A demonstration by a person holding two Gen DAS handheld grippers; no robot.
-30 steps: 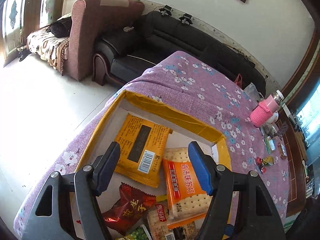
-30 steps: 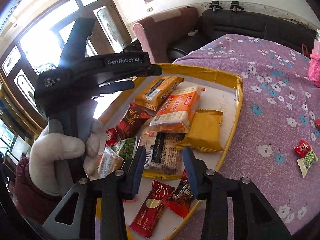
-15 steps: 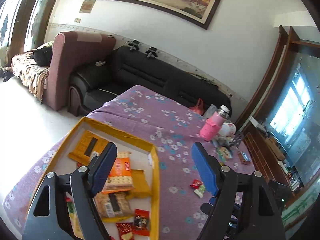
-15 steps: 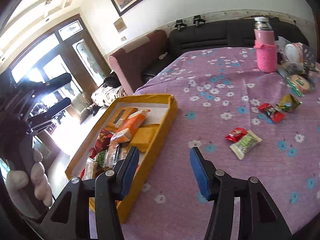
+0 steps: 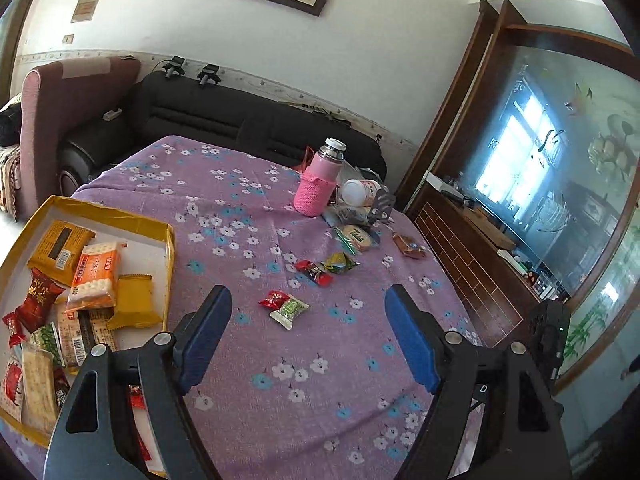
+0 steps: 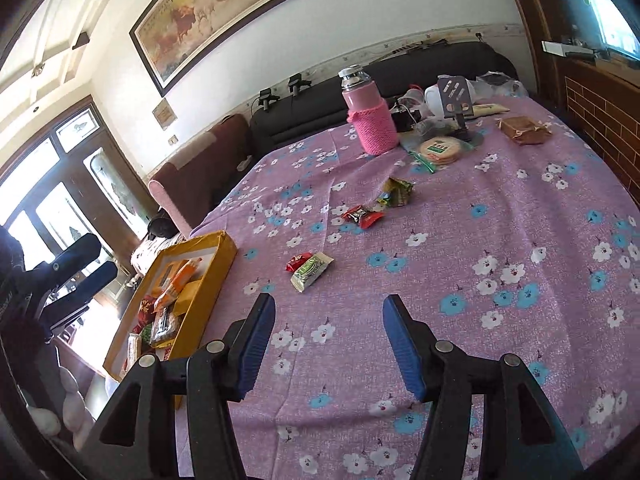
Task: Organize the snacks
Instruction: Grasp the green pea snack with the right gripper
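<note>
A yellow tray [image 5: 170,240] with several snack packets in it sits at the table's left end, also seen as the tray [image 6: 224,256]. Loose on the purple flowered cloth lie a red and a green-white packet [image 5: 284,306] [image 6: 310,266]. Farther off are a red candy [image 5: 314,270] [image 6: 362,216], a green-yellow packet [image 5: 340,262] [image 6: 396,192], a round biscuit pack [image 5: 356,236] and a brown packet [image 6: 522,130]. My left gripper [image 5: 307,300] is open and empty above the cloth, near the red and green-white pair. My right gripper [image 6: 329,304] is opening, with nothing between its fingers.
A pink sleeved bottle [image 5: 318,184] [image 6: 372,120], a white jar [image 5: 360,192] and a phone stand [image 6: 456,96] crowd the far right corner. A black sofa [image 5: 240,120] runs behind the table and a wooden cabinet [image 5: 472,256] stands on the right. A gloved hand [image 6: 68,400] shows at the left.
Both grippers swung right from over the tray to the open cloth, bringing the loose packets into view. The right jaws stand wider than before.
</note>
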